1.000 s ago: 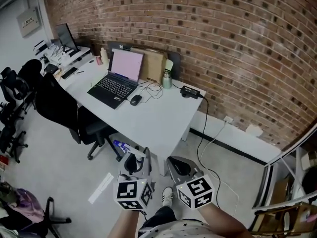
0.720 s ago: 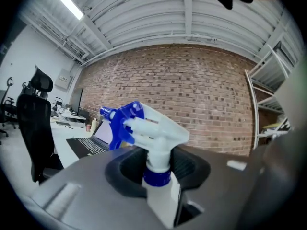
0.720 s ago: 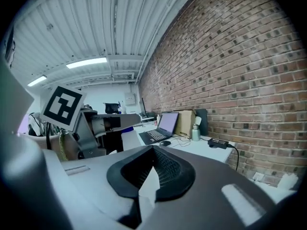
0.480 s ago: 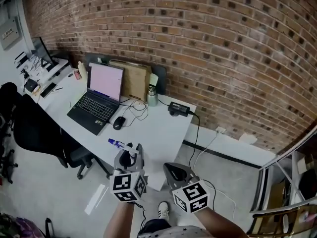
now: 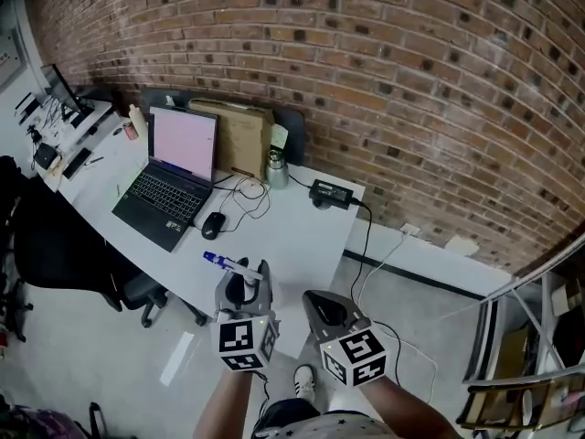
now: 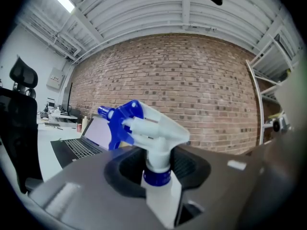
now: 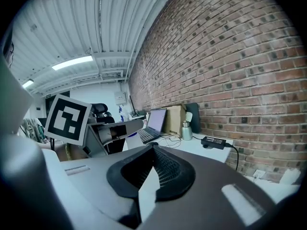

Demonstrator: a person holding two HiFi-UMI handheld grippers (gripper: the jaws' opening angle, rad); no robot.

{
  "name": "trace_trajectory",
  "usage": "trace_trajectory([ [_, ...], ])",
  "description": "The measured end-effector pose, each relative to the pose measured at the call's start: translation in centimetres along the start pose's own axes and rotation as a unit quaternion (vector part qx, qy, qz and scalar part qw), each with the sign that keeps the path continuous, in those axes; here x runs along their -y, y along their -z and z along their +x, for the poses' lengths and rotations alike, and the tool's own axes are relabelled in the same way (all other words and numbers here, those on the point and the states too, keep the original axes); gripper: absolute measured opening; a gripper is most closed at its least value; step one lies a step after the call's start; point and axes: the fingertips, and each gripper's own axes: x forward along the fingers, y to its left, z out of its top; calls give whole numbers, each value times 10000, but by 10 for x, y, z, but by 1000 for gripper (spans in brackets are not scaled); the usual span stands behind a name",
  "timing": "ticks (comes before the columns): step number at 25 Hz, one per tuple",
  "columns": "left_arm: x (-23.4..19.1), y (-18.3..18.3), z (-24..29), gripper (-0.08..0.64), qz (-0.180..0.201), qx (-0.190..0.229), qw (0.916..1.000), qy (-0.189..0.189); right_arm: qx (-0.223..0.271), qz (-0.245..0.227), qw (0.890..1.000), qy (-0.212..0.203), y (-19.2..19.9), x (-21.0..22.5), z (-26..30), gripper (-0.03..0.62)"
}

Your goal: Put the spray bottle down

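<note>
The spray bottle (image 5: 239, 269) is white with a blue trigger head whose nozzle points left. It stands upright between the jaws of my left gripper (image 5: 245, 282), which grip it just below the blue collar (image 6: 156, 177). Those jaws are opening slightly, with the bottle still between them. In the head view the bottle hangs over the near edge of the white desk (image 5: 292, 236). My right gripper (image 5: 322, 305) hovers to the right of it, just off the desk's near corner, jaws together and holding nothing (image 7: 151, 174).
On the desk are an open laptop (image 5: 174, 167), a mouse (image 5: 212, 225), a metal flask (image 5: 274, 169), a black power adapter (image 5: 331, 193) and a cardboard box (image 5: 239, 135) against the brick wall. A black office chair (image 5: 64, 245) stands left. A metal shelf (image 5: 521, 337) is at the right.
Both grippers have moved forward toward the desk. The bottle, earlier over the floor in front of the desk, now hangs over the desk's near edge.
</note>
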Motion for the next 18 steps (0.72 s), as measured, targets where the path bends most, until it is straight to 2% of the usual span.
trace_trajectory([
  [4,1,6,4,148,248,-157,9996,-40,-34,39,10000,-41,4,-3,3,-1],
  [7,0,10,4,204,263,-263,9993,-75,-49,63,9999,-85,5,-7,1,0],
  [9,-2,13,0,211,259,-313,9991,-122,-43,61,9999,-96,6,-9,-1,-2],
  [15,4,8,-36,206,141,-209,9995,-185,21,43,9999,-99,8,-20,-16,0],
  [18,12,5,-66,142,16,-140,9998,-164,72,19,9999,-114,8,-31,-29,-2],
])
